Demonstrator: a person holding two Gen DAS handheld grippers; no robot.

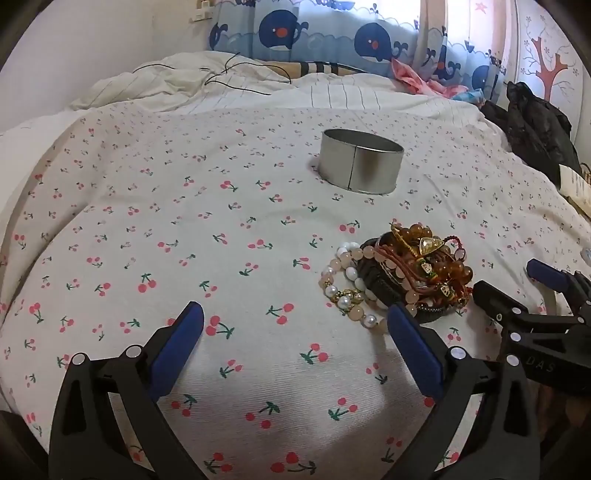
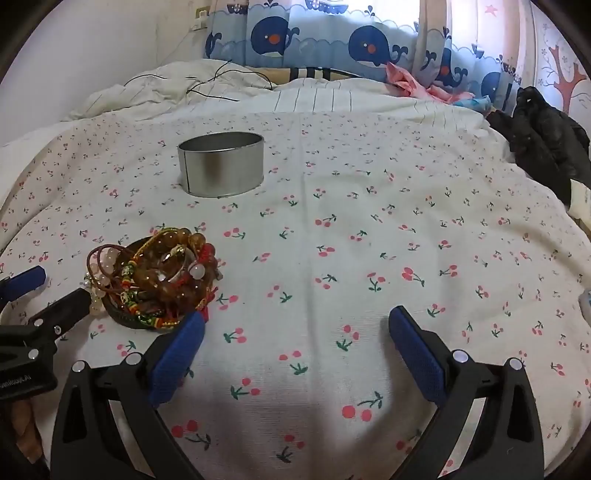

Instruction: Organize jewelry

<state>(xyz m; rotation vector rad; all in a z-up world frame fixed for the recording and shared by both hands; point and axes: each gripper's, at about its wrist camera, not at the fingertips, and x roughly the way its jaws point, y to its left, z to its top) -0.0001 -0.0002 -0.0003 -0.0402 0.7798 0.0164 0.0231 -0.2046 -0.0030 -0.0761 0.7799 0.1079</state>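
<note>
A pile of bracelets (image 1: pixel 399 273), amber, pink, pearl and dark beads with red cords, lies on the cherry-print bedspread (image 1: pixel 221 229). An open round metal tin (image 1: pixel 360 166) stands beyond it. My left gripper (image 1: pixel 295 317) is open and empty, its right finger just in front of the pile. My right gripper (image 2: pixel 295 321) is open and empty, with the pile (image 2: pixel 155 280) by its left finger and the tin (image 2: pixel 221 166) farther back. Each gripper also shows in the other's view, the right one (image 1: pixel 517 291) and the left one (image 2: pixel 40 291).
A rumpled white duvet (image 1: pixel 207 85) with a black cable lies at the head of the bed. Whale-print curtains (image 1: pixel 332 33) hang behind. Dark clothing (image 1: pixel 532 125) is heaped at the right edge, pink fabric (image 1: pixel 417 77) near the curtains.
</note>
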